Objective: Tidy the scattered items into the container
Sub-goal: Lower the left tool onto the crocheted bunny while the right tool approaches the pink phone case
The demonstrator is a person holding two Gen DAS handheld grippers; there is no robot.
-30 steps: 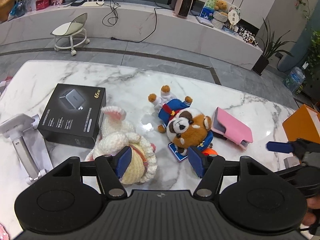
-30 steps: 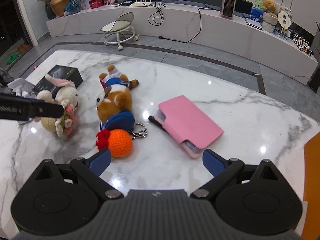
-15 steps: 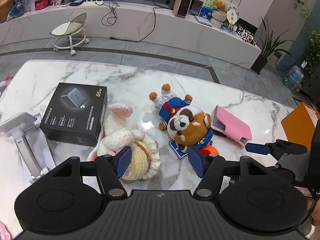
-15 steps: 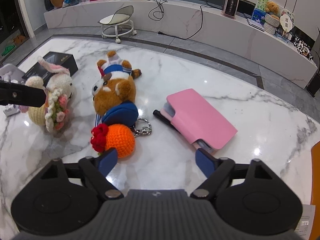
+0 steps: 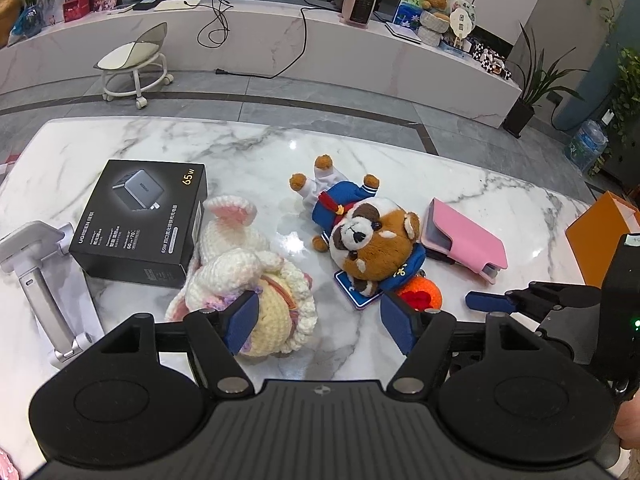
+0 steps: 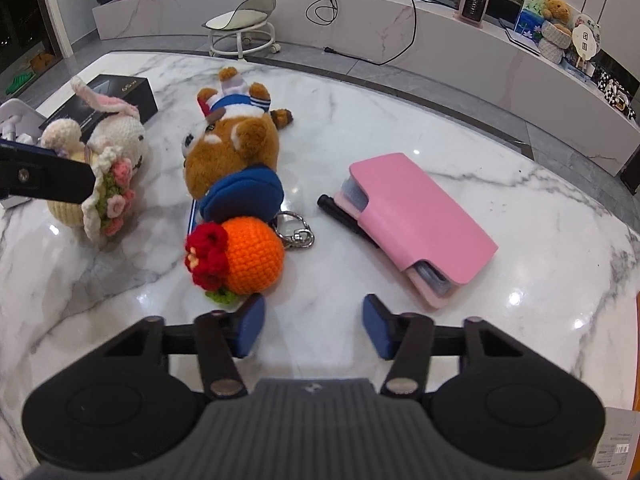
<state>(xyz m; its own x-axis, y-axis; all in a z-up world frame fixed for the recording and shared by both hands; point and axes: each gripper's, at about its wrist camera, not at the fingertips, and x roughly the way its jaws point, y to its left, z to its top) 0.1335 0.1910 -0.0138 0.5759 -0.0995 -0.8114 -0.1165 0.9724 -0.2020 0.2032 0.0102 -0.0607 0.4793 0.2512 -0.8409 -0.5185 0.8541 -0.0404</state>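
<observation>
My left gripper [image 5: 319, 322] hovers low over a crocheted bunny [image 5: 248, 280]. Its jaws are opening, the left pad in front of the bunny's skirt and the right pad apart from it. My right gripper [image 6: 314, 328] sits just behind an orange crochet ball with a red flower [image 6: 248, 256]. Its jaws are closing over bare marble with nothing between them. A red-panda plush in a blue sailor suit [image 6: 232, 148] lies past the ball. A pink case [image 6: 420, 216] rests on a black pen [image 6: 340, 210]. The orange container [image 5: 600, 236] stands at the right table edge.
A black charger box [image 5: 140, 220] and a white folding stand [image 5: 36, 264] lie at the left of the marble table [image 5: 260, 152]. A metal keyring [image 6: 296, 232] hangs off the ball. Beyond the table are a rolling stool [image 5: 132, 64] and a long white bench.
My right gripper has dropped towards the table and closer to the orange ball, and its jaws have narrowed a lot. The left gripper has stayed put with its jaws slightly wider.
</observation>
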